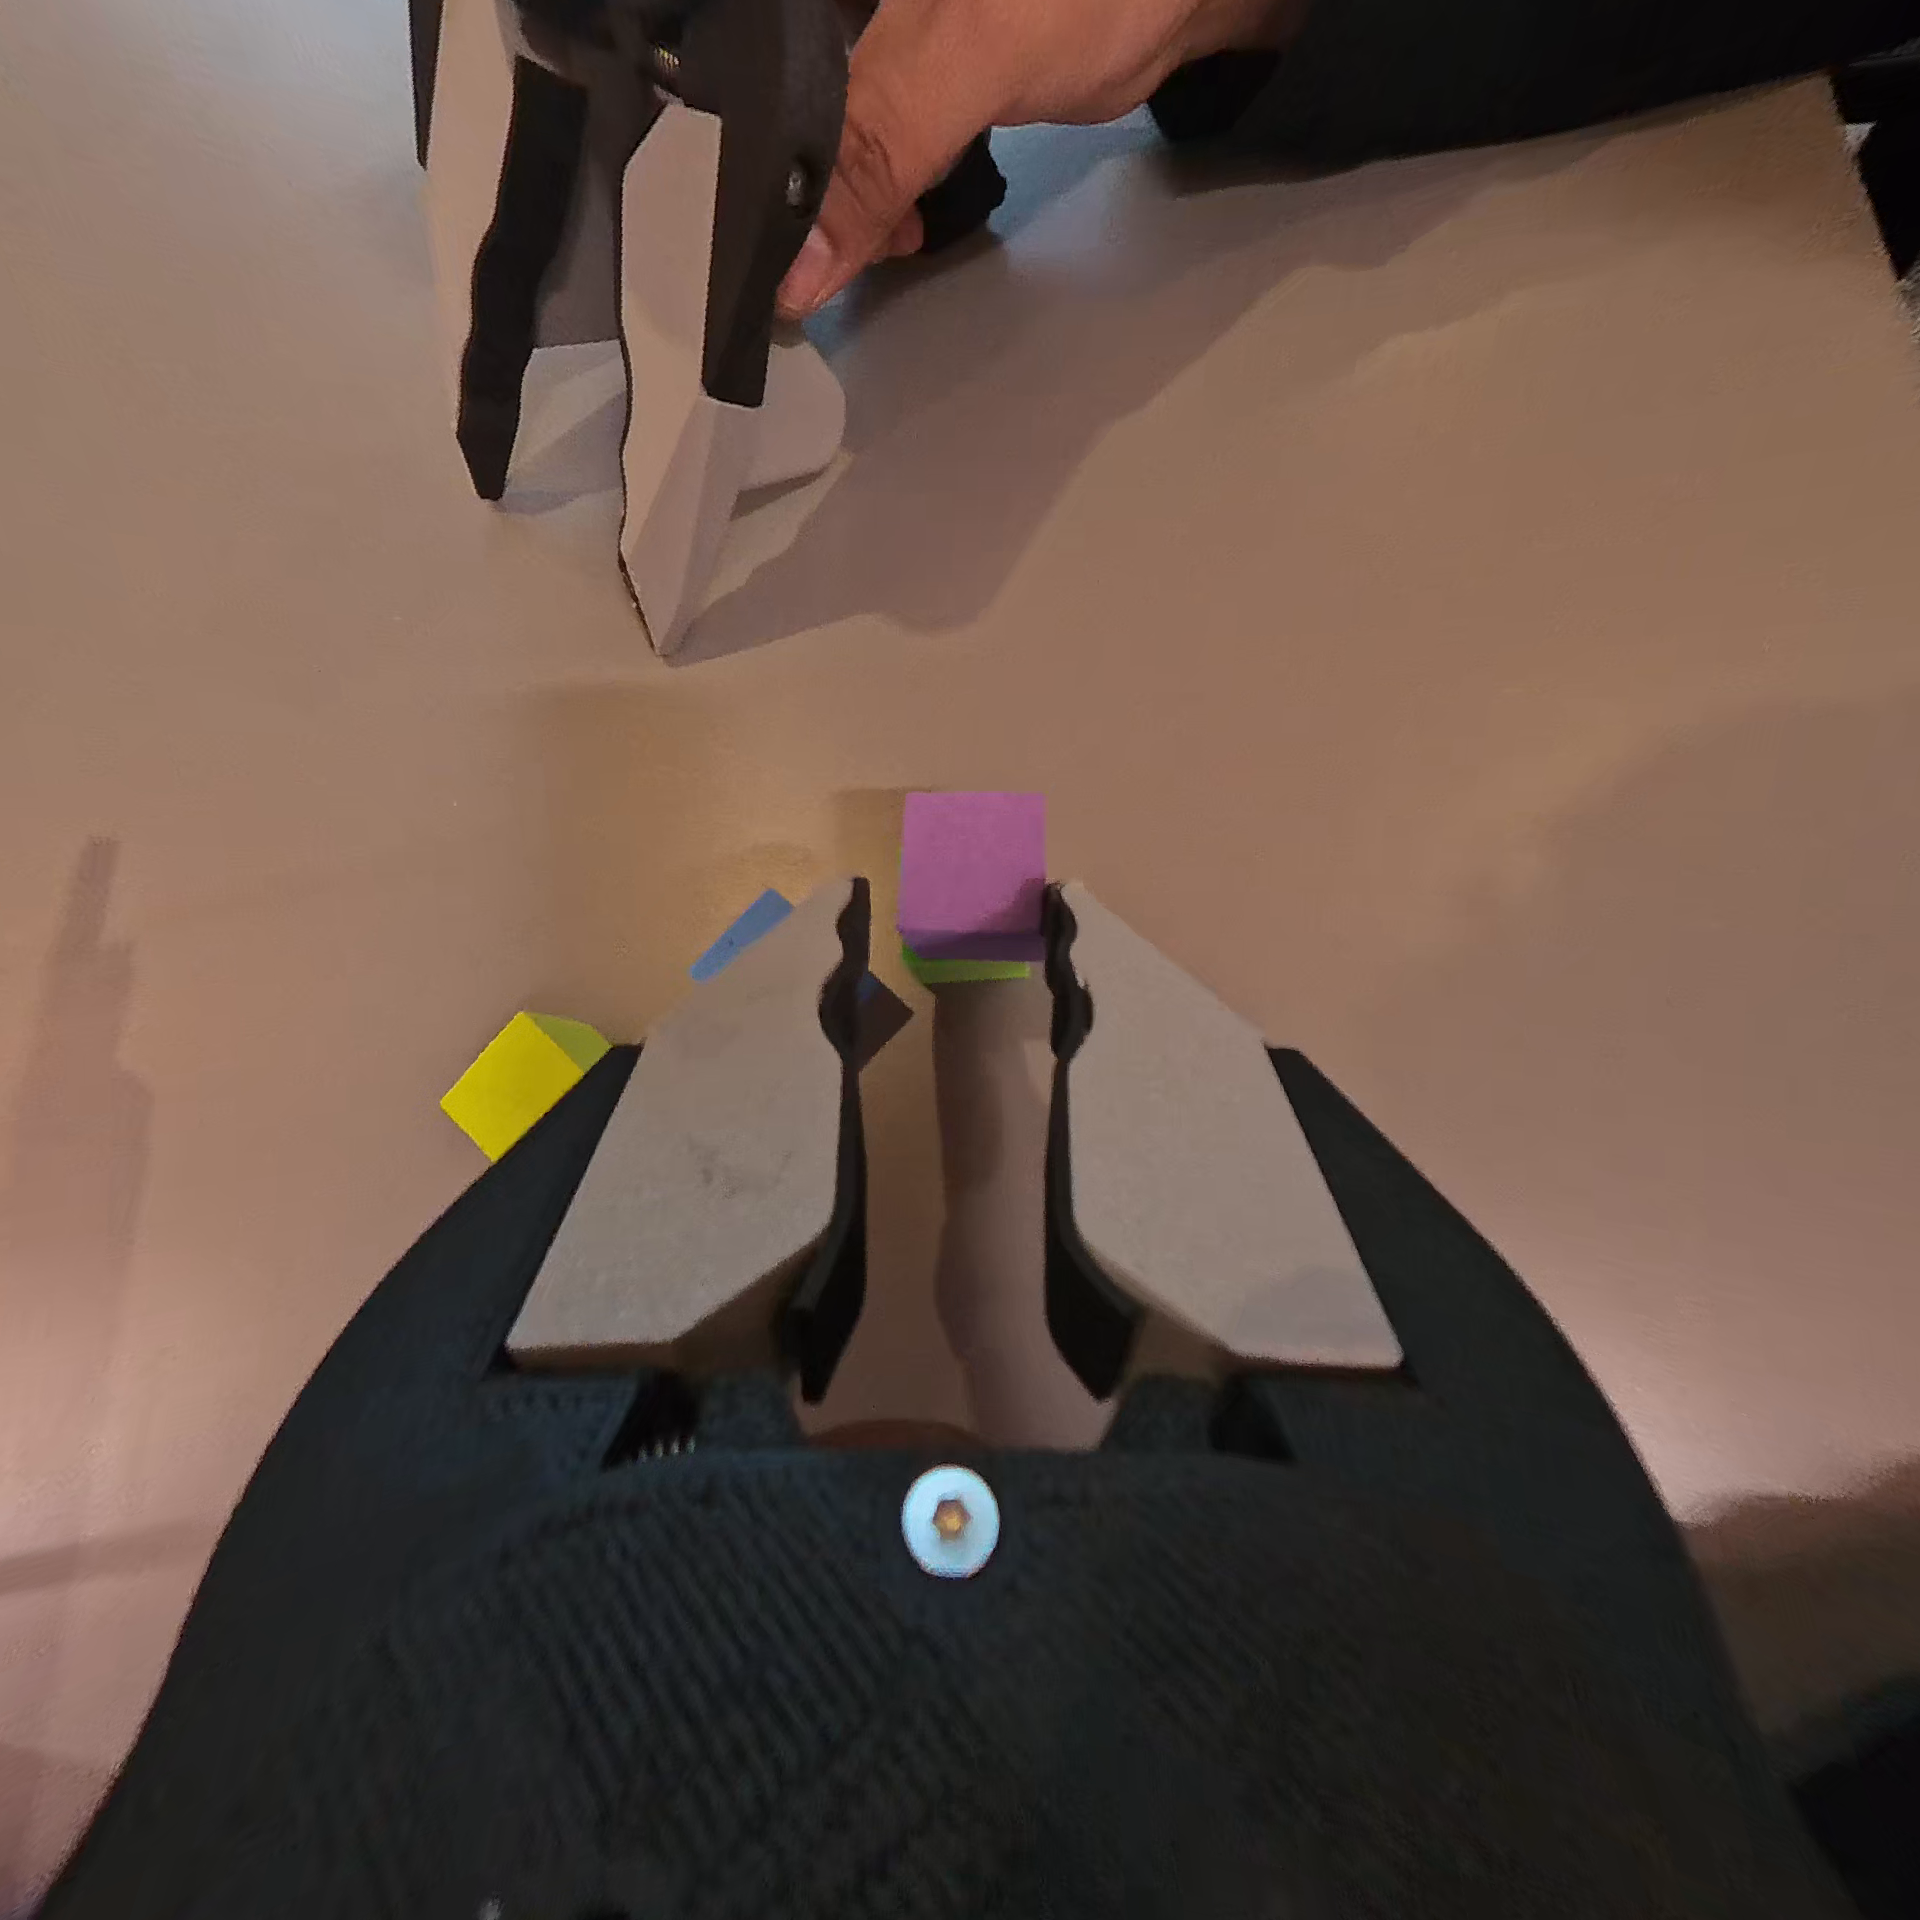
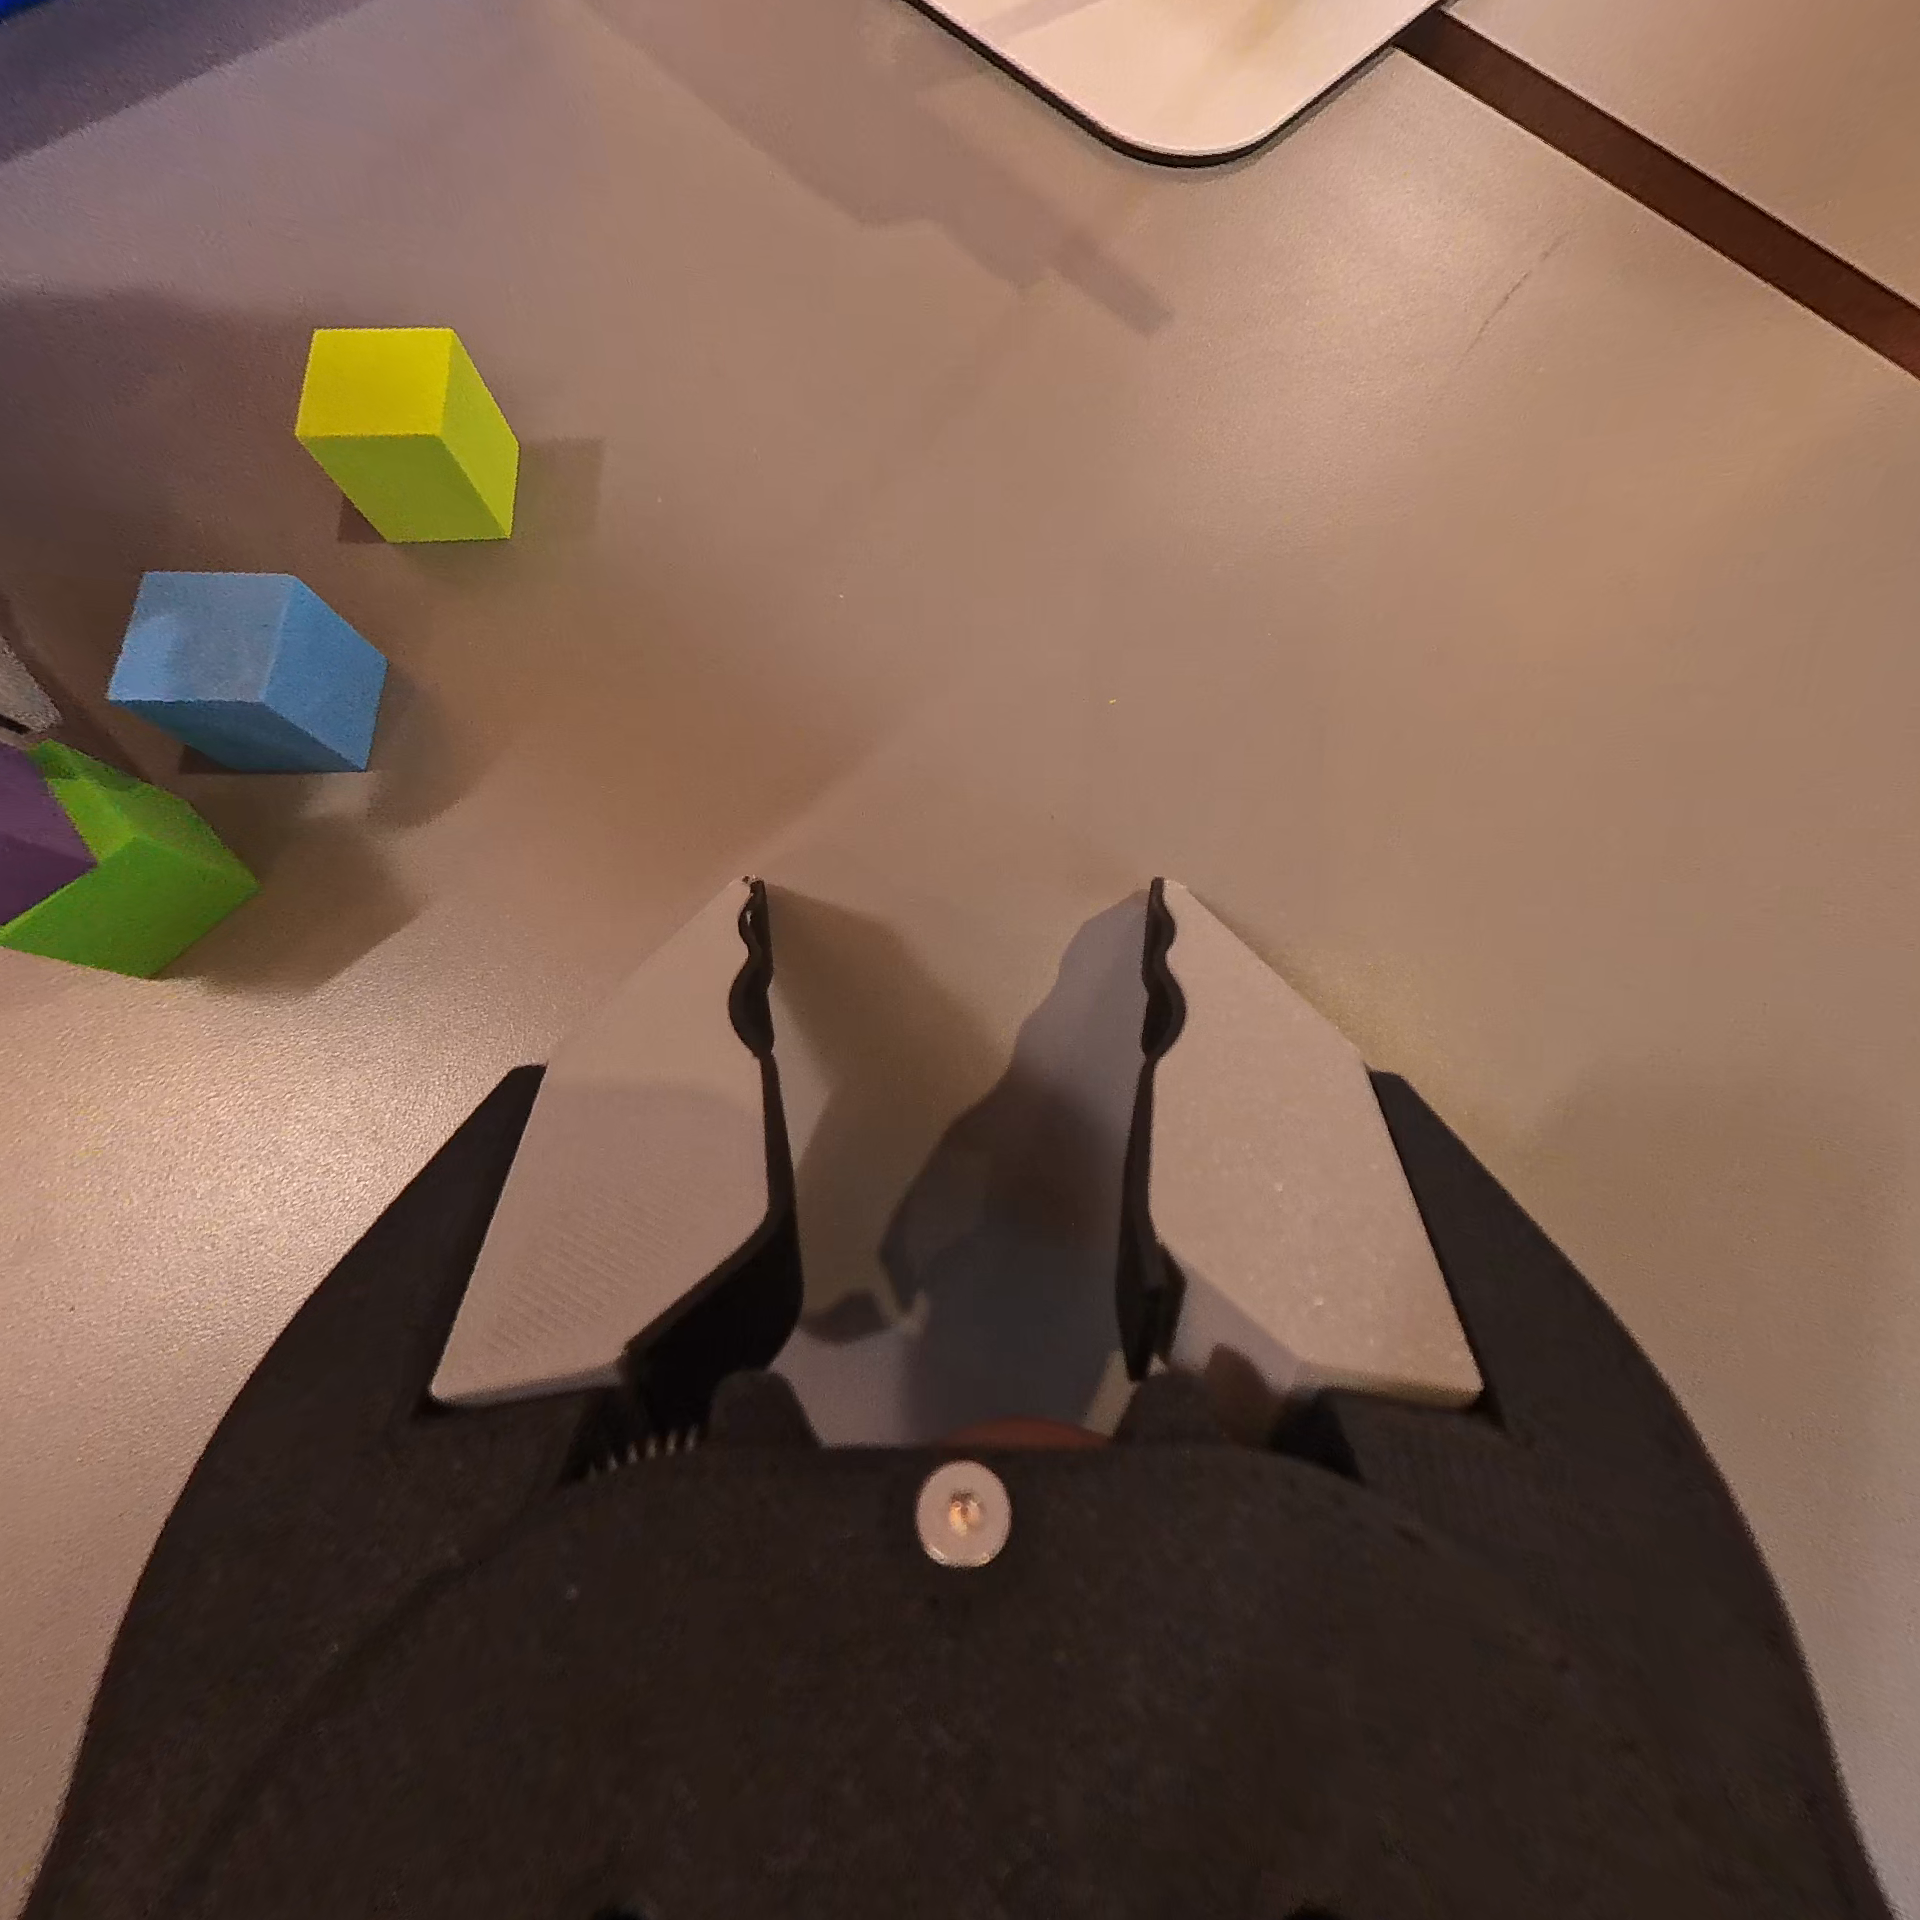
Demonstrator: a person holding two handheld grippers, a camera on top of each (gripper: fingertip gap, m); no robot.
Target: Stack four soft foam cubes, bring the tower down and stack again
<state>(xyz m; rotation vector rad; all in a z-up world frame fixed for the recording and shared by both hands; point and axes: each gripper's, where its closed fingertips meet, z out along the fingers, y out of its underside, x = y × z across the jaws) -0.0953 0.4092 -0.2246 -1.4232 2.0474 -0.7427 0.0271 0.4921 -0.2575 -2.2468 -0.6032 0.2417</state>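
left gripper (image 1: 951, 894) open around purple cube (image 1: 971, 862) atop green cube (image 2: 145, 883); right gripper (image 2: 954, 894) open, holding nothing.

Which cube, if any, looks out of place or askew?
The purple cube sits off-centre on the green cube, leaving green top bare. The left gripper is around it.

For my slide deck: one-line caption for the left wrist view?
Left gripper over the purple cube stacked on the green cube; yellow cube loose, right gripper open beyond.
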